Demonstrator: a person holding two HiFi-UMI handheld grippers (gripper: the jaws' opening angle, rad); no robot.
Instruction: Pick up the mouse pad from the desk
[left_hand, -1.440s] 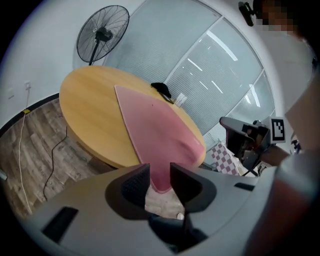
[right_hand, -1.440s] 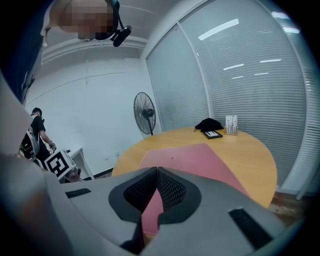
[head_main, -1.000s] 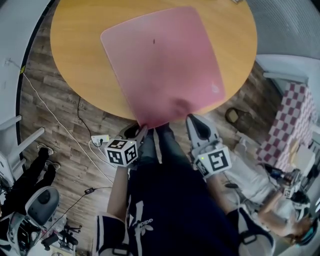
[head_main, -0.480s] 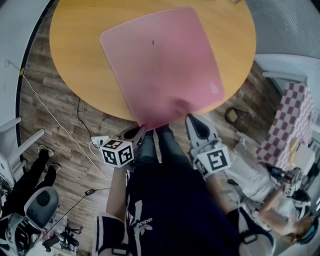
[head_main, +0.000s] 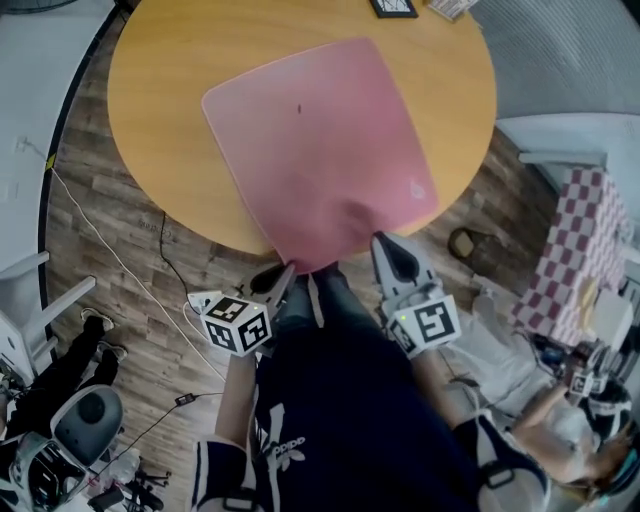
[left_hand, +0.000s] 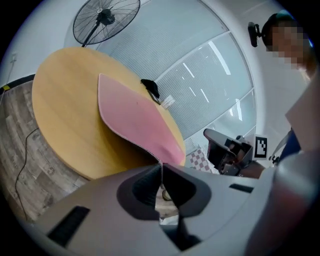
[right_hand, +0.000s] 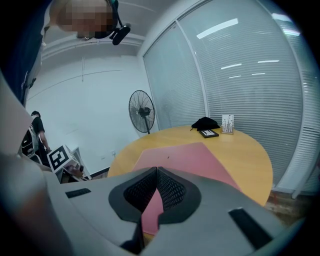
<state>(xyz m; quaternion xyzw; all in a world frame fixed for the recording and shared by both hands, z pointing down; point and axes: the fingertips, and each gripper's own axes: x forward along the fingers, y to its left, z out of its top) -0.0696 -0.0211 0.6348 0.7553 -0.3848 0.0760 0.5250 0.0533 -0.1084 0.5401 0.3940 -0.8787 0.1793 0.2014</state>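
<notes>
Now the pink mouse pad (head_main: 320, 150) lies on the round wooden table (head_main: 150, 110), with its near edge hanging over the rim toward the person. The left gripper (head_main: 285, 268) has just been closing its jaws, which pinch the near corner of that edge, lifted off the wood. The right gripper (head_main: 381, 240) has its jaws together on the same edge nearby, so 2 grippers hold 1 pad.

Right gripper (right_hand: 156, 170) jaws pinched on the near edge of a pink mouse pad (right_hand: 186, 156), round wooden desk (right_hand: 245, 152) under it, black bundle (right_hand: 205, 123) and small frame (right_hand: 209, 133) at its far side, standing fan (right_hand: 141, 111) far left.
</notes>
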